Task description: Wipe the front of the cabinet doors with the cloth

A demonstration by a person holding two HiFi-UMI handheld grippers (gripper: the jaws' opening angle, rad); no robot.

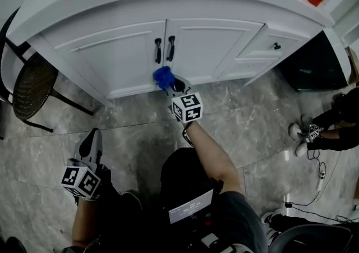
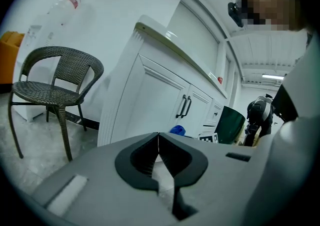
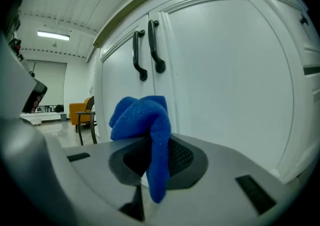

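My right gripper [image 3: 150, 156] is clamped on the bunched blue terry cloth [image 3: 140, 118]. One fold hangs down between the jaws and the rest bulges above them. In the head view the cloth sits low at the seam between the two white panelled cabinet doors [image 1: 115, 55], below their pair of black bar handles [image 1: 164, 49]. I cannot tell whether the fabric actually touches the door face; the bunch hides the seam behind it.

My left gripper [image 2: 159, 162] has its jaws together with nothing between them. It hangs low over the grey marble floor [image 1: 134, 134], well apart from the cabinet. The dark wicker chair [image 1: 32, 86] stands left of the cabinet, partly cut off. At the right edge a crouched person [image 1: 335, 128] is only partly in frame.
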